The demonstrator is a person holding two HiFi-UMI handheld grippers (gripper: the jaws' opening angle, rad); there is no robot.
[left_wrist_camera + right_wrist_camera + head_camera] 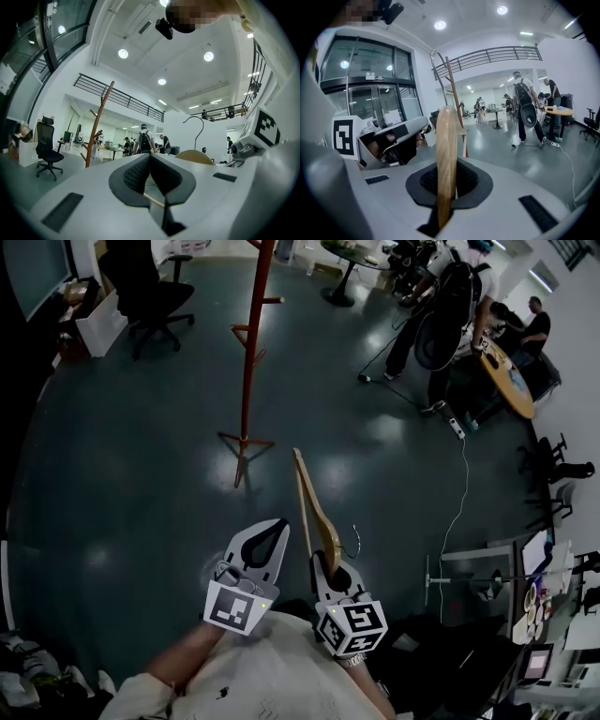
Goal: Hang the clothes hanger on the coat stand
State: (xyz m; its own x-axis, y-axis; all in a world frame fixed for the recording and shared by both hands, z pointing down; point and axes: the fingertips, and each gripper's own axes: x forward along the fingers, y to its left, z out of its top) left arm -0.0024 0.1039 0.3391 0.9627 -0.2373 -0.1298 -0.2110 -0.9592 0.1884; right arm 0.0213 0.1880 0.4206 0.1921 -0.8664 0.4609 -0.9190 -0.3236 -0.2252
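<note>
Two tongs face the red coat stand (249, 352): the right tongs (324, 561) clench the wooden clothes hanger (314, 507), its hook (356, 538) left free for hanging; the left tongs (275, 529) are clenched, empty.

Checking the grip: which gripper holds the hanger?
The right gripper, clamped on the wooden hanger; the left gripper is shut on nothing.

clothes hanger (314, 507) sat in right claw (328, 563), jutting forward | left claw (275, 529) lay just left, apart | coat stand (249, 343) stood on floor (131, 474) ahead | office chair (150, 292) behind-left of it | bench (514, 381) far right, people (448, 306) beside
</note>
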